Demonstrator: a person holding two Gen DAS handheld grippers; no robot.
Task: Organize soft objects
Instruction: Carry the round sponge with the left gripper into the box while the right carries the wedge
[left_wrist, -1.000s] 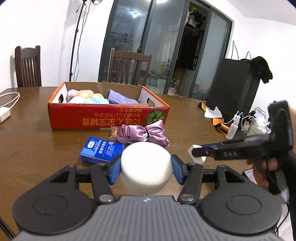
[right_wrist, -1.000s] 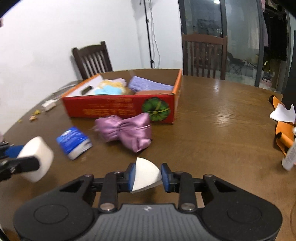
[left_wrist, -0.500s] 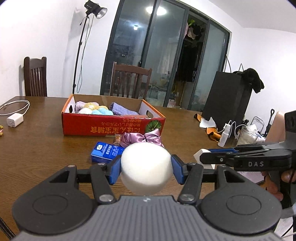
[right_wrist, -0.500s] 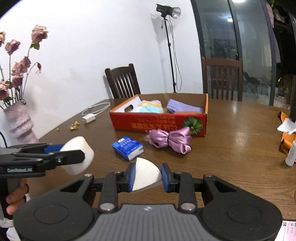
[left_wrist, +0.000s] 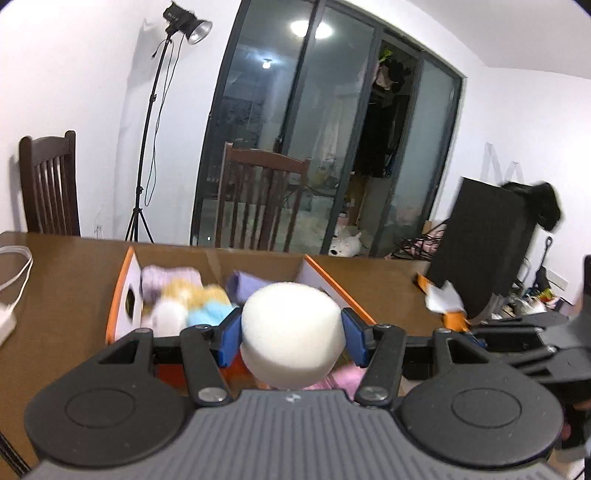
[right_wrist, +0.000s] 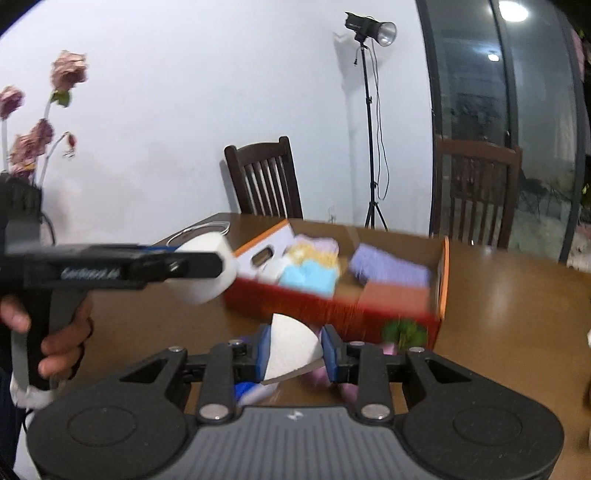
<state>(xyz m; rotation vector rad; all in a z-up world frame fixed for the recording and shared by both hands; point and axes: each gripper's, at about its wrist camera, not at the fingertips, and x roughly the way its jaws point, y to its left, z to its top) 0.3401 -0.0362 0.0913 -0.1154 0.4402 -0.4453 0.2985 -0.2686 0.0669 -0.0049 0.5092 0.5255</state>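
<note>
I am gripping a round white sponge (left_wrist: 291, 332) between the blue pads of the left gripper (left_wrist: 291, 334), clamped at its 3 and 9 o'clock. The right gripper (right_wrist: 293, 350) is pinching a wedge-shaped sponge (right_wrist: 290, 345). The cardboard box (right_wrist: 441, 280) is lying at 12 o'clock of both claws, soft items inside.

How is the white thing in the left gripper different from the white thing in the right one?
The round sponge in the left gripper is a fat cylinder; the wedge sponge in the right gripper is pointed, like a slice. The round sponge spreads its jaws wider than the wedge sponge does. Both are white, soft-looking and squeezed between blue pads.
</note>
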